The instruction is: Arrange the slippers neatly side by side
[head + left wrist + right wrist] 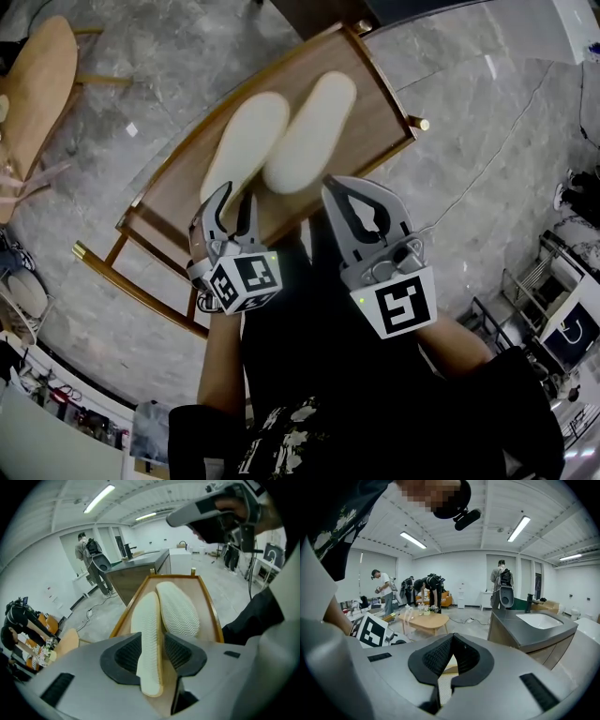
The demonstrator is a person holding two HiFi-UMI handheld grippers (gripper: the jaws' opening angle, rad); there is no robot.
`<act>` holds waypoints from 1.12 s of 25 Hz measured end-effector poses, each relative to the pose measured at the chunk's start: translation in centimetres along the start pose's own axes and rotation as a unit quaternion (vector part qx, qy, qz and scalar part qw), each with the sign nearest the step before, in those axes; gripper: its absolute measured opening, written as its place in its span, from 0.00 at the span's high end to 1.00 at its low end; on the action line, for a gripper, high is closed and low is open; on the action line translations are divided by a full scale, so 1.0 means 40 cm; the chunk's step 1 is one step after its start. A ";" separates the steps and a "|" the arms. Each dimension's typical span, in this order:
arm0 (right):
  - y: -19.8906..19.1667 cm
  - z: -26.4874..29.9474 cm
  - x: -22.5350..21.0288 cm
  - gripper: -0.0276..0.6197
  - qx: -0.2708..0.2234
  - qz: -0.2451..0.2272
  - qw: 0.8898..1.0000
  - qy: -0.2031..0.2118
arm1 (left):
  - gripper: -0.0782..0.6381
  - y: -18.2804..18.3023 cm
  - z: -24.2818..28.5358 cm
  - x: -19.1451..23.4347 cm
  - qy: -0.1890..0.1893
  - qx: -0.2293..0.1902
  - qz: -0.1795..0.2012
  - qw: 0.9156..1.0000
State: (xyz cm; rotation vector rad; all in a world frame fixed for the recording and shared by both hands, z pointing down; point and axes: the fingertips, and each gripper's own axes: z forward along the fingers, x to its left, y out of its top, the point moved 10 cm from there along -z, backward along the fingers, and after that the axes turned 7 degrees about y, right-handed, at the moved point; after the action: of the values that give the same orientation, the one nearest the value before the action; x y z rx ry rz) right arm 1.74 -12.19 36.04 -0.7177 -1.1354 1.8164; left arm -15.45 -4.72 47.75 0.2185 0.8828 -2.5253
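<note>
In the head view we see the cream left slipper (246,141) and right slipper (314,131) lying soles up and touching on the wooden tabletop (375,112). The left hand-held gripper (234,202) straddles the left slipper's heel. The right hand-held gripper (342,192) sits just beside the right slipper.

In the left gripper view we find the jaws released, with the left slipper (149,639) on edge between them.

In the right gripper view the jaws are clenched on nothing.

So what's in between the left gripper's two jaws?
A cream slipper, tipped on its edge, sits between the jaws of the left gripper. The left gripper view shows it.
</note>
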 end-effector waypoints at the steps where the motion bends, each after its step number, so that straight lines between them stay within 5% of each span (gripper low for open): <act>1: -0.001 0.000 -0.006 0.97 0.002 0.001 1.000 0.002 | 0.68 -0.004 0.009 -0.005 -0.004 0.010 0.001 1.000; 10: -0.021 0.043 -0.057 0.97 0.025 0.012 0.999 0.022 | 0.70 -0.018 0.075 -0.021 0.001 0.062 -0.013 0.998; 28: -0.011 0.090 -0.047 0.97 0.028 -0.013 0.998 0.057 | 0.84 -0.012 -0.016 0.005 0.038 0.026 -0.141 0.989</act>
State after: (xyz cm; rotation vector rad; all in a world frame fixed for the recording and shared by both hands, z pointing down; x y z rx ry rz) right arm -0.14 -15.26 38.01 -0.7606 -1.0113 1.7547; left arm -15.87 -4.07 47.45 0.2225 0.9347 -2.8211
